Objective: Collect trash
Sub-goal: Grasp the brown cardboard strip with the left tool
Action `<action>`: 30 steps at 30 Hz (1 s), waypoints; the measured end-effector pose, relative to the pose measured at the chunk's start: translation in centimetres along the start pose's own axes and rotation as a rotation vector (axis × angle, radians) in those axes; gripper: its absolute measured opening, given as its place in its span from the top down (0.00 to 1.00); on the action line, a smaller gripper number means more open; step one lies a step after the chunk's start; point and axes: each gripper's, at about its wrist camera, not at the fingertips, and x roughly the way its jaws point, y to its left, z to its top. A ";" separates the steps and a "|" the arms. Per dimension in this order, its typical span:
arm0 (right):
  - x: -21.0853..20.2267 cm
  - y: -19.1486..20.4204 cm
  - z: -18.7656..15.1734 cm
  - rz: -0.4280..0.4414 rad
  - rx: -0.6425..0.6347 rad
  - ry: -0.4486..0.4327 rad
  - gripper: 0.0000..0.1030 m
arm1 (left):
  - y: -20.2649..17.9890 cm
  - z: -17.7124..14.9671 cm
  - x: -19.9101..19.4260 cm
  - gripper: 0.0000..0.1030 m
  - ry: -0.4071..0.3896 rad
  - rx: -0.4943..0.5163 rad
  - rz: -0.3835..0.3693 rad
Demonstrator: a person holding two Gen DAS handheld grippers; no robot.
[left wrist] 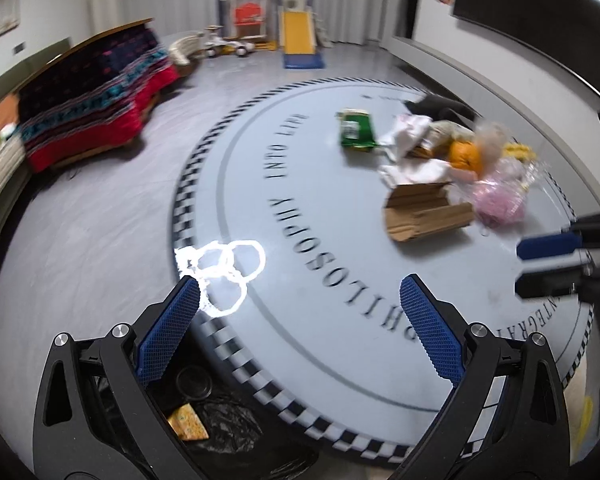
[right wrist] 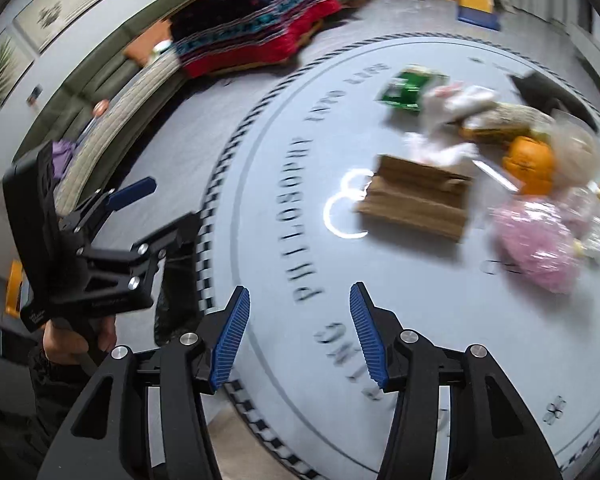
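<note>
Trash lies heaped toward the table's far right edge: a cardboard box [right wrist: 416,202] nearest, a green packet [right wrist: 408,90] behind it, an orange [right wrist: 530,164] and a pink bag [right wrist: 534,242] to the right. The round table [left wrist: 340,200] carries it all. A black trash bag [left wrist: 228,428] waits below the near edge, likely to receive it. Both the left gripper [left wrist: 300,332] and right gripper [right wrist: 298,336] hover with jaws apart and empty, apparently heading for the heap.

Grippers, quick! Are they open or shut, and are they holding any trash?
Left gripper: open, holding nothing.
Right gripper: open, holding nothing.
</note>
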 end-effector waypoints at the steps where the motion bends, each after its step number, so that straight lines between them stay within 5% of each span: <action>1: -0.5 -1.6 0.0 -0.017 0.030 -0.006 0.46 | -0.9 0.4 0.6 0.06 0.010 0.032 -0.018; 6: -2.4 -8.0 -0.5 -0.080 0.154 -0.035 0.33 | -5.2 2.5 3.9 0.06 0.059 0.203 -0.074; 13: -2.8 -14.5 -0.2 -0.145 0.294 -0.042 0.32 | -9.3 4.4 9.1 0.06 0.135 0.413 -0.126; 27: -0.5 -17.3 1.3 -0.146 0.319 -0.027 0.31 | -13.2 6.4 14.7 0.06 0.206 0.535 -0.182; 29: -0.2 -17.2 1.5 -0.152 0.304 -0.031 0.31 | -13.2 6.2 14.9 0.12 0.219 0.508 -0.193; 30: 0.0 -17.1 1.6 -0.155 0.297 -0.032 0.35 | -13.1 6.1 15.1 0.24 0.235 0.481 -0.207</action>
